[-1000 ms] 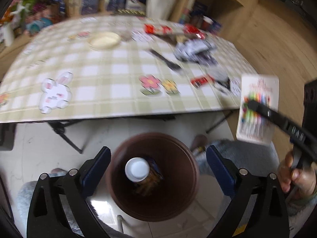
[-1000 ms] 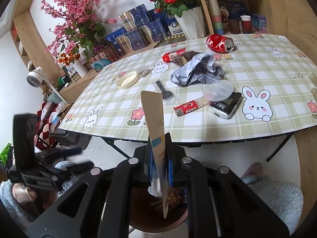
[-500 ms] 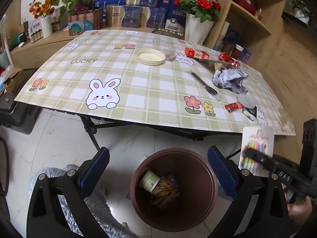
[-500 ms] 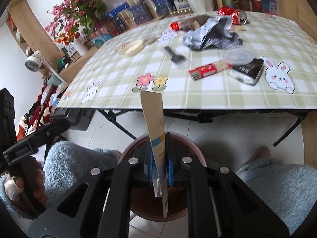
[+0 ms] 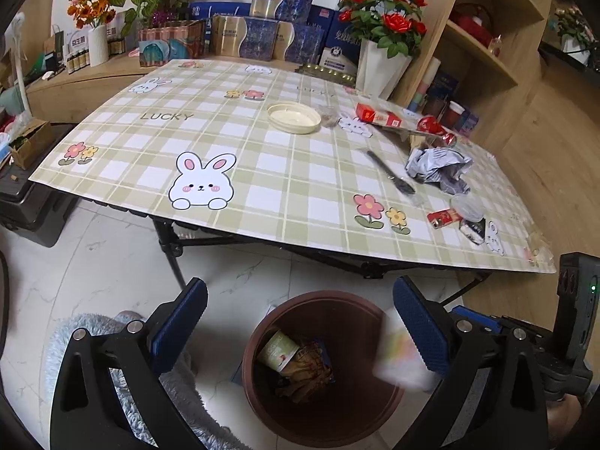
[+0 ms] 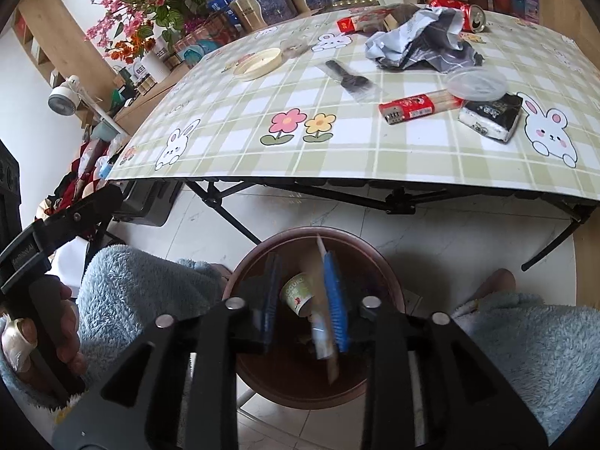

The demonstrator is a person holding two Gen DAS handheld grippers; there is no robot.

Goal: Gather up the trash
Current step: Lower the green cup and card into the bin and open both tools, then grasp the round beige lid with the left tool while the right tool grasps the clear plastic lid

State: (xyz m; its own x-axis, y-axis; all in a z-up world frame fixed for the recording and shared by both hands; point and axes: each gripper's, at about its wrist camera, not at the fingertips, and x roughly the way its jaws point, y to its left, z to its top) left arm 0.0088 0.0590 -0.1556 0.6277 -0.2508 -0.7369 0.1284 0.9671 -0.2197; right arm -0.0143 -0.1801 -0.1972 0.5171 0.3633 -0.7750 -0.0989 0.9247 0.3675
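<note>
A brown bin (image 5: 322,371) (image 6: 296,378) stands on the floor by the table's near edge, holding a paper cup (image 5: 279,348) (image 6: 298,292) and a wrapper (image 5: 309,373). My right gripper (image 6: 305,307) is open above the bin; the candle card (image 6: 322,322) (image 5: 399,356) is blurred, dropping between its fingers. My left gripper (image 5: 298,322) is open and empty over the bin. On the table lie a crumpled grey bag (image 6: 420,39), a red can (image 6: 465,15), a red wrapped stick (image 6: 412,107), a clear lid (image 6: 476,84) and a black-white pack (image 6: 491,116).
The checked folding table (image 5: 243,172) also carries a cream lid (image 5: 294,117), a black fork (image 5: 390,172) and a red box (image 5: 377,115). Boxes and flower vases line the back. Shelves stand at right (image 5: 483,48). Slippered feet flank the bin (image 6: 525,337).
My right gripper opened and let go of the candle card, which now falls into the bin. The left gripper tilted up slightly, still open.
</note>
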